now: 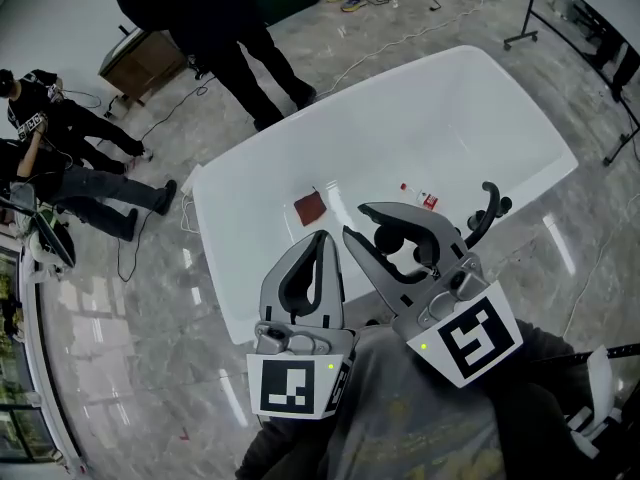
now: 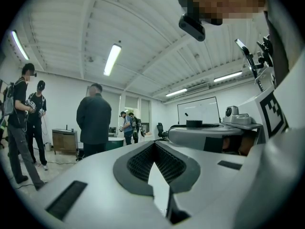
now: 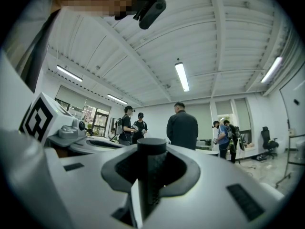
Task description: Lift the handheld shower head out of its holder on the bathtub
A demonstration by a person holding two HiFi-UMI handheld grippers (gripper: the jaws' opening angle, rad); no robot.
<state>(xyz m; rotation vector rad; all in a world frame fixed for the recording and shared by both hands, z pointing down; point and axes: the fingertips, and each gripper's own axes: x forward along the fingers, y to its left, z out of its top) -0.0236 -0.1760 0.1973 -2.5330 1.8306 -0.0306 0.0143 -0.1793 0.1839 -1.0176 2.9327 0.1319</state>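
Bathtub [image 1: 225, 258] basin is mostly open, and the far half gives wide room to reach in. On the near part of the basin floor a red-brown square [image 1: 310, 207] lies left and a small bottle [image 1: 421, 197] right, with an open lane between. A black faucet [image 1: 487, 211] sticks up at the right rim near the right gripper [image 1: 355, 220], blocking that side. A black shower head [image 1: 390, 238] fills the right jaws. The left gripper [image 1: 322, 234], jaws together, sits just beside it with a narrow gap. A standing person [image 1: 215, 38] is on the floor beyond the far-left rim.

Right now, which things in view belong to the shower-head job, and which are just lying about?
Job: shower head, gripped in the right gripper; black fitting on the rim; bathtub.
Lying about: red-brown square; small red-and-white item; bystanders.
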